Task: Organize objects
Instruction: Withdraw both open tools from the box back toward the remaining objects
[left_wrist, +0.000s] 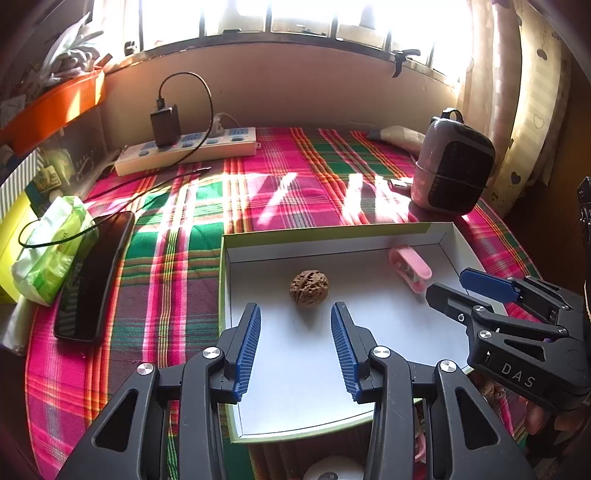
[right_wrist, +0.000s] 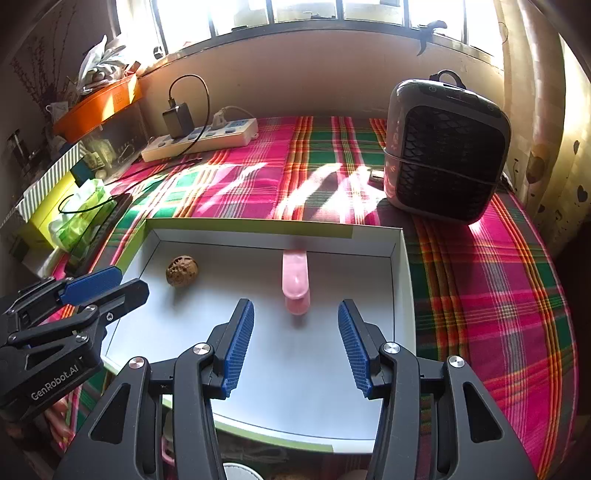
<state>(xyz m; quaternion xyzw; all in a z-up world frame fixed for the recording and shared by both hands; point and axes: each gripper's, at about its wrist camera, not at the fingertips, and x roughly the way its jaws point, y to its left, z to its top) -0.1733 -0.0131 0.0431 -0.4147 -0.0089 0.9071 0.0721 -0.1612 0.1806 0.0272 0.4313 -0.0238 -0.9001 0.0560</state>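
Plaid cloth bears heater, power strip.

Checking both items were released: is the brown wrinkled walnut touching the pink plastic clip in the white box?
Apart. The right wrist view shows bare white box floor between the walnut and the pink clip.

Walnut, pink clip in box

Walnut and clip in box
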